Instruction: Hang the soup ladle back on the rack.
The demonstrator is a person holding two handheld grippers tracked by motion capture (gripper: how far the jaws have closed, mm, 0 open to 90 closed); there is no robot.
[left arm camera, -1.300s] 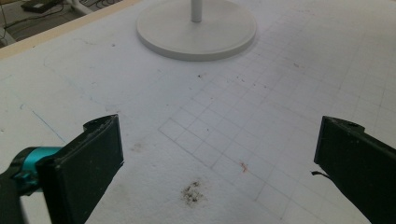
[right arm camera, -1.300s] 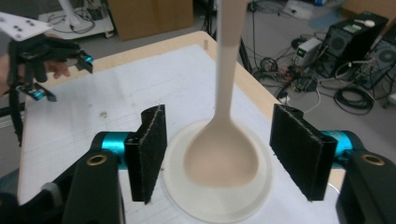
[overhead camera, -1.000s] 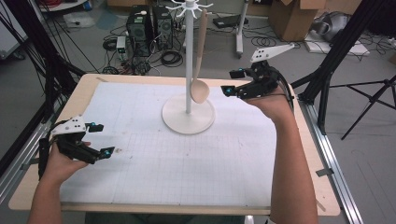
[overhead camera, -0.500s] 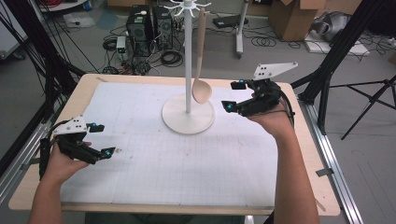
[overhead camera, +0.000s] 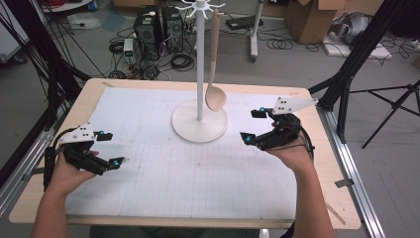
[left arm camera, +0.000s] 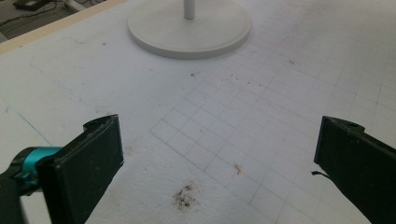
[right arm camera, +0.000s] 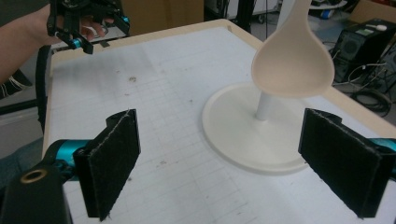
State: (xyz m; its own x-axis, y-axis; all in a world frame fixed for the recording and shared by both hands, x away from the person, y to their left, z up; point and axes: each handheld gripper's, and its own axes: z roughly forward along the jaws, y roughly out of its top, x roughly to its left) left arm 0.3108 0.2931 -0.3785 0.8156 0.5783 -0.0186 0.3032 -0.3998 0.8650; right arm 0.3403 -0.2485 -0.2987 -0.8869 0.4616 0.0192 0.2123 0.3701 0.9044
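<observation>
Cables and computer boxes crowd the floor behind the table (overhead camera: 148,87), whose white gridded mat carries a white stand (overhead camera: 199,124). From 1 hook at its top hangs the wooden spoon (overhead camera: 215,94) — the hanging looks done. The right gripper (overhead camera: 255,126), its jaws just opened wide and empty, sits just beside the stand's base. The left gripper (overhead camera: 109,148) rests open and empty on the mat — only tidying away seems left.

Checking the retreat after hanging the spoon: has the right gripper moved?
Yes. The right gripper, jaws just opening and empty, has drawn back toward the person, away from the stand.
</observation>
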